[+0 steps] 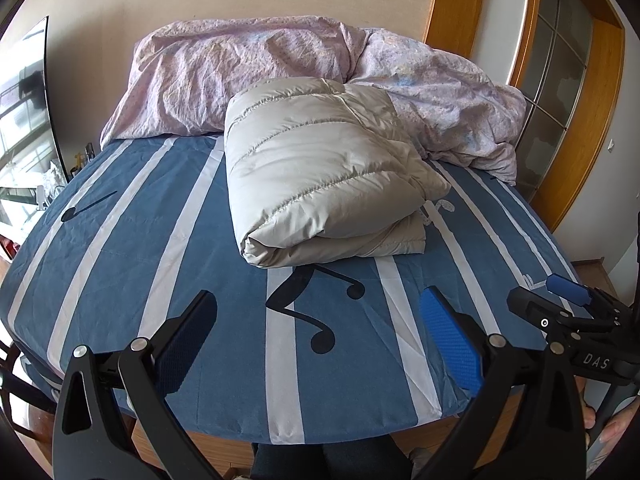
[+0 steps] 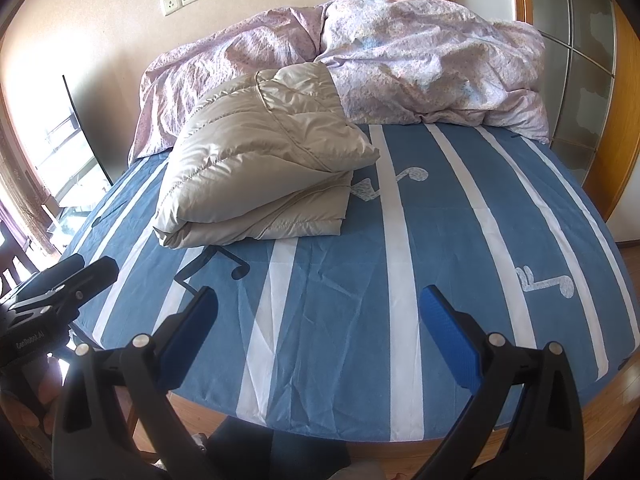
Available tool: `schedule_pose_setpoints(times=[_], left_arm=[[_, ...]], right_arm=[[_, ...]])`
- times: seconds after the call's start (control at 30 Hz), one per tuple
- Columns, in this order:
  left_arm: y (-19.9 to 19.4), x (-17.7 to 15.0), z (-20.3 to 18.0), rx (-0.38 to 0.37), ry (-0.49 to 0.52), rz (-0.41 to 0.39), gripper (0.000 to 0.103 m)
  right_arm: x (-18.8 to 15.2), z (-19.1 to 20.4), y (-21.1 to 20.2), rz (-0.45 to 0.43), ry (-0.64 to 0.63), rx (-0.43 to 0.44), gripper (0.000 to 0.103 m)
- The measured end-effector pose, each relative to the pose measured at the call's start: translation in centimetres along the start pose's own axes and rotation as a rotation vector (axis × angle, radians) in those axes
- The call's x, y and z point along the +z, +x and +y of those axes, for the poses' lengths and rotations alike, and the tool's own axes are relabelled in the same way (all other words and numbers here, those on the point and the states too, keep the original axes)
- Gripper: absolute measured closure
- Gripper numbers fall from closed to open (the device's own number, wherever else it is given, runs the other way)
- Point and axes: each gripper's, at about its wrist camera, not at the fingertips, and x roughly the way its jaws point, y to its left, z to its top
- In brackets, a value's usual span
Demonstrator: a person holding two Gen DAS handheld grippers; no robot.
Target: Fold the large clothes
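A beige quilted down jacket [image 1: 320, 168] lies folded into a thick bundle on the blue striped bed sheet [image 1: 160, 240], its far end leaning on the duvet. In the right wrist view the jacket [image 2: 260, 160] sits left of centre. My left gripper [image 1: 318, 336] is open above the near edge of the bed, well short of the jacket, with nothing between its blue pads. My right gripper [image 2: 320, 332] is open too, over the sheet [image 2: 440, 240] near the front edge, and holds nothing. From the left wrist the right gripper [image 1: 560, 304] shows at the right, beside the left one.
A crumpled pink floral duvet [image 1: 280, 68] is piled along the wall at the far end of the bed. A wooden-framed glass door [image 1: 560, 80] stands at the right. A dark-framed window [image 1: 28, 120] is on the left. A person's legs [image 1: 320, 460] stand at the bed's front edge.
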Motion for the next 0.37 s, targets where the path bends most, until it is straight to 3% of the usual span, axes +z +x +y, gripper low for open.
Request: schedule_pose_setpoints(times=[0.37], left_arm=[[0.04,0.06,-0.12,-0.008,-0.003,0.002,0.001]], right_arm=[[0.03,0.1,0.02,0.001,0.001,-0.001,0.002]])
